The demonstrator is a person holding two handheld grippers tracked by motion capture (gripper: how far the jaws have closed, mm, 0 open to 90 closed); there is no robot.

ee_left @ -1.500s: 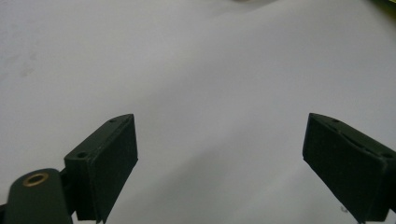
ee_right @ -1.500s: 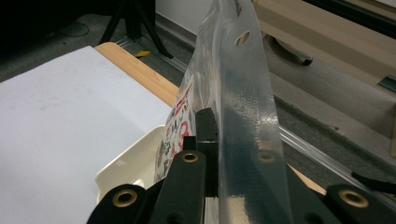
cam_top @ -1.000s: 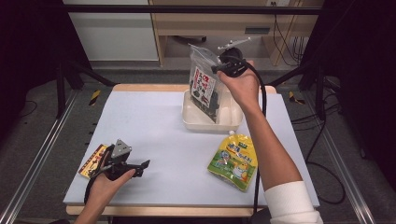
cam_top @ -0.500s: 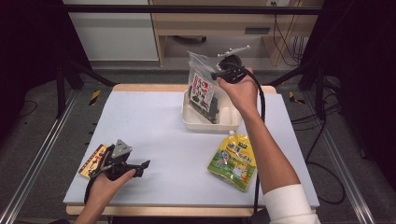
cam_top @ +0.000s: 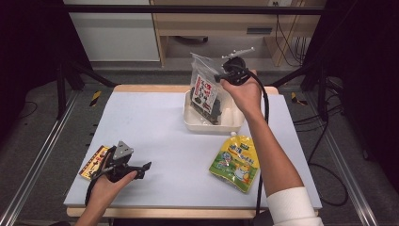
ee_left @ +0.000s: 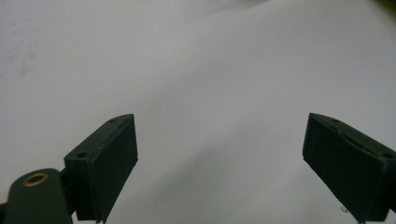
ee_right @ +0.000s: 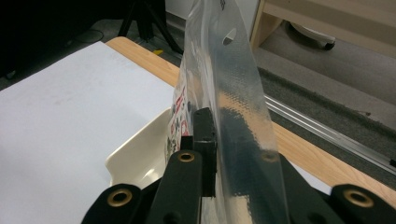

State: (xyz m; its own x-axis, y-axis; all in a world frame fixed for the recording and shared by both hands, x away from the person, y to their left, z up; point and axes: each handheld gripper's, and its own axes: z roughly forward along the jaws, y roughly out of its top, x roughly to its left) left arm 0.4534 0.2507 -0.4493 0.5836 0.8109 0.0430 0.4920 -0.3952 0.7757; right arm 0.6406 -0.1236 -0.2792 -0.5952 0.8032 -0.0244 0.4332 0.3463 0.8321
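A clear plastic bag (cam_top: 204, 92) with dark contents and a red and white label hangs upright, its lower end inside the white tray (cam_top: 207, 127). My right gripper (cam_top: 221, 75) is shut on the bag's top edge. In the right gripper view the jaws (ee_right: 219, 116) pinch the clear film (ee_right: 224, 70) above the tray (ee_right: 135, 154); they have just been opening a little, with the film still between them. My left gripper (cam_top: 141, 168) rests low at the table's front left. It is open, with only white table between its jaws (ee_left: 219, 149).
A green and yellow pouch (cam_top: 235, 162) lies flat in front of the tray, beside the right forearm. An orange and yellow packet (cam_top: 94, 162) lies just left of the left gripper. Metal rails run along both sides of the table.
The right hand and the bag have shifted only slightly, and the bag hangs a little straighter in the tray. The left hand has stayed put.
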